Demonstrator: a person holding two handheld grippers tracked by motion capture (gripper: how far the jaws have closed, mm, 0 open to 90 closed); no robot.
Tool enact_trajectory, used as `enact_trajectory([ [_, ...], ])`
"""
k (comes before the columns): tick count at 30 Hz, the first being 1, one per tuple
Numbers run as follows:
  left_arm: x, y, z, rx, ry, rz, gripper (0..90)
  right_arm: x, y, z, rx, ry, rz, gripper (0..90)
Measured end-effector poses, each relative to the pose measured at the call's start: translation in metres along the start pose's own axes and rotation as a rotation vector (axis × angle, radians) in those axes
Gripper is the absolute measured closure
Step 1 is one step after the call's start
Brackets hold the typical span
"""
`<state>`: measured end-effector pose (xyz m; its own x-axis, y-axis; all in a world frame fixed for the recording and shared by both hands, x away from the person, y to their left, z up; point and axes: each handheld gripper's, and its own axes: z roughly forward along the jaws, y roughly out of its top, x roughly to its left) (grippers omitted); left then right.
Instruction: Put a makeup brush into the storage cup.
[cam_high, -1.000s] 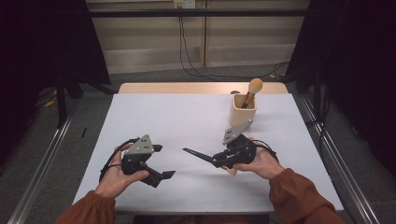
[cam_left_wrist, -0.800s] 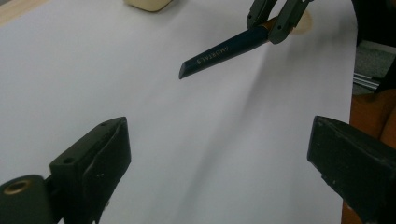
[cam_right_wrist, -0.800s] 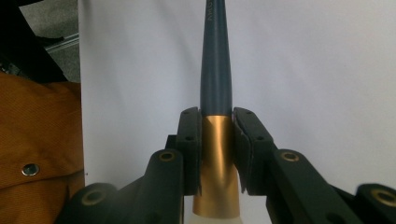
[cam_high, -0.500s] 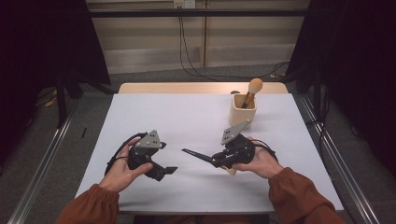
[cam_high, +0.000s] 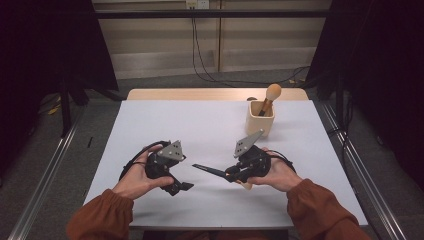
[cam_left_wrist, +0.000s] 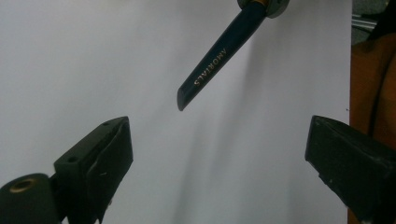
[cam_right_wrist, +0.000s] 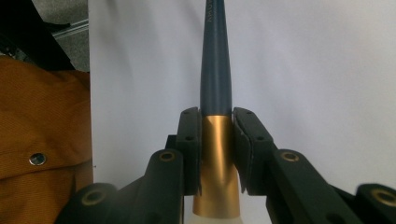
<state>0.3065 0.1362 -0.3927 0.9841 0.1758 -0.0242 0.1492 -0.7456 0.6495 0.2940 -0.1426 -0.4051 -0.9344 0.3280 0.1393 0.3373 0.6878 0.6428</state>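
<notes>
Low in the middle of the high view, the right gripper (cam_high: 239, 172) is clamped on the gold ferrule of a makeup brush (cam_right_wrist: 215, 74), whose dark blue handle points left toward the left gripper (cam_high: 182, 186), its jaws spread wide and empty. The brush looks light and stiff, its lacquered, tapering handle likely slippery. A second hold would probably sit best on the thicker handle near the ferrule.

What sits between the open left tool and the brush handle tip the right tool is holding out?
Nothing visible. The left tool is open and the dark brush handle points toward its gap, with bare white table between. The right tool clamps the gold ferrule.
</notes>
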Motion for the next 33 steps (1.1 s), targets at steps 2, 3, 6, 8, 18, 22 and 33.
enact_trajectory([
  [2,0.001,0.001,0.001,0.007,-0.012,0.014,7.0,0.0,0.0,0.0,0.002,0.001,-0.005,74.1],
  [3,0.0,0.001,0.002,0.005,-0.008,0.02,7.4,0.0,0.0,0.0,0.002,0.002,-0.006,74.1],
  [6,0.001,0.001,0.004,0.022,-0.007,0.023,7.8,0.0,0.0,0.0,0.001,0.004,-0.009,74.1],
  [8,0.002,0.0,0.005,0.025,-0.007,0.027,7.9,0.001,0.001,0.001,0.008,0.008,-0.011,74.1],
  [18,0.004,0.005,0.018,0.056,-0.025,0.04,9.9,0.002,0.005,0.006,0.027,0.024,-0.034,74.1],
  [22,0.004,0.009,0.021,0.077,-0.039,0.048,13.6,0.002,0.007,0.007,0.026,0.02,-0.034,74.1],
  [33,0.009,0.016,0.032,0.107,-0.073,0.076,30.7,0.004,0.012,0.01,0.044,0.032,-0.051,74.1],
])
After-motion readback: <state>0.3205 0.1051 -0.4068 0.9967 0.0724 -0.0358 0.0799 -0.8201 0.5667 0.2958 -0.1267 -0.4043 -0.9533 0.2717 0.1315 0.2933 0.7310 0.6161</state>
